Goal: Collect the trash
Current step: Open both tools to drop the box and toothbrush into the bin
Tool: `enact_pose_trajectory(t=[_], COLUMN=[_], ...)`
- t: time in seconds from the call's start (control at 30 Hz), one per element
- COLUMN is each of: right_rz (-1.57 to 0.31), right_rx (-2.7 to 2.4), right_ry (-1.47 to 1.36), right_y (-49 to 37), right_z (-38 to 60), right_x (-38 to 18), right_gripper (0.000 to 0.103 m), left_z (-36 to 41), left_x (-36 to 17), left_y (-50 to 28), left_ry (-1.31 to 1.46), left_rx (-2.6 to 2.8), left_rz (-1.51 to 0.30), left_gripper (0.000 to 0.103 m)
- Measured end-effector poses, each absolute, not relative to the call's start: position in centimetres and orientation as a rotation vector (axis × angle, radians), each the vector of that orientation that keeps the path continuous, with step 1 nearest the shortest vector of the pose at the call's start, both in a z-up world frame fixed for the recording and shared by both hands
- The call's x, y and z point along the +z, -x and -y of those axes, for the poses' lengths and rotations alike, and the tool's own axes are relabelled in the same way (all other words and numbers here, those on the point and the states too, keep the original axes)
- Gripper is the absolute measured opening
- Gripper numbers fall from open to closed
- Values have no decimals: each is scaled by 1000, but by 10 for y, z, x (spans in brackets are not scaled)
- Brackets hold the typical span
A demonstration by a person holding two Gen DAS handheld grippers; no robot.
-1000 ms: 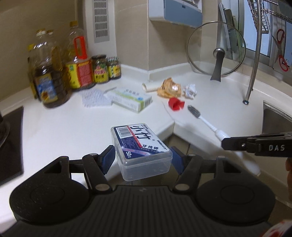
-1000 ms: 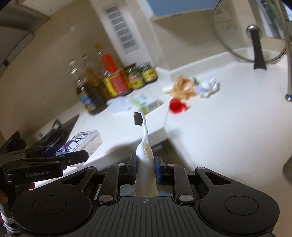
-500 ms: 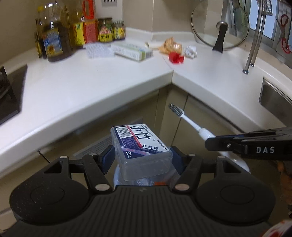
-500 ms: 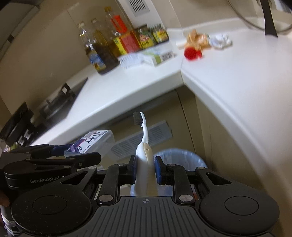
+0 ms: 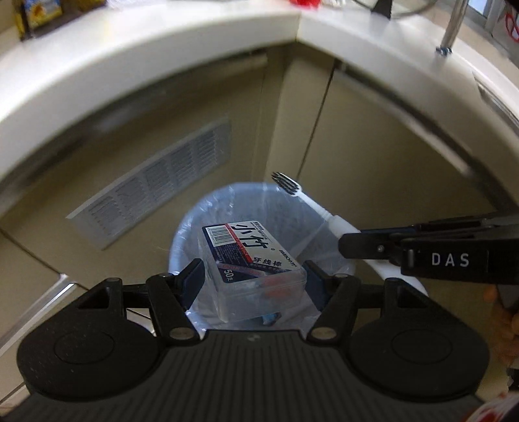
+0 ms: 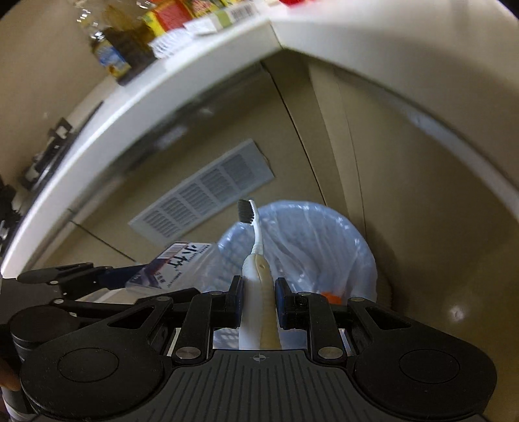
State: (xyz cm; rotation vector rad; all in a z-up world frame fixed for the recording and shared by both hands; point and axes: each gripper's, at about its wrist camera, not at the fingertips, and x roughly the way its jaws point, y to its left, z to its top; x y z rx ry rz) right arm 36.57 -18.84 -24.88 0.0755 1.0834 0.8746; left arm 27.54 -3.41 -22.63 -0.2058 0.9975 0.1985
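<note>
My left gripper (image 5: 253, 285) is shut on a clear plastic floss-pick box (image 5: 249, 256) with a blue and white label, and holds it just above a white trash bin (image 5: 181, 240) lined with a clear bag. That box (image 6: 176, 264) also shows at the left of the right wrist view. My right gripper (image 6: 259, 295) is shut on a white toothbrush (image 6: 256, 259) with dark bristles, and the brush head points out over the bin (image 6: 324, 240). In the left wrist view the toothbrush (image 5: 311, 204) comes in from the right, gripped by the right gripper (image 5: 373, 246).
The bin stands on the floor in the corner under the white countertop (image 5: 162, 48). Beige cabinet doors (image 5: 373, 146) and a vent grille (image 5: 155, 188) lie behind it. Oil bottles (image 6: 120, 48) and a small carton (image 6: 227, 16) stand on the counter above. Something orange (image 6: 331, 297) lies in the bin.
Both grippers have come down from counter height to just over the bin and tilted further downward. Each kept its hold, the left on the box and the right on the toothbrush.
</note>
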Motion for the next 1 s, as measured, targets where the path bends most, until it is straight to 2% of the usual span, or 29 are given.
enact_pose_trajectory(t=[0.33,0.4,0.47,0.53,1.0], right_rz=[-1137,-1144,-1147,-1150,-1187], right_rx=[796,782,774,767,777], right_ry=[-118,-131,-141,-146,-160], right_y=[-379,-382,-384,-385,-386], right_z=[183,183,184,184,178], right_x=[-291,-295,-297,-298,-302], right_gripper=[21,21,21,21,21], left_z=[22,21,20,19,4], left_x=[-280,-285,-289,-291,-268], left_y=[-305,-308,-311,-313,-299], left_ry=[191,179,173,171,197], left_rx=[148,151,141,142,198], left_rz=[-1091,-1092,-1095,-1098,-1065], left_gripper=[64,61,65,70,70])
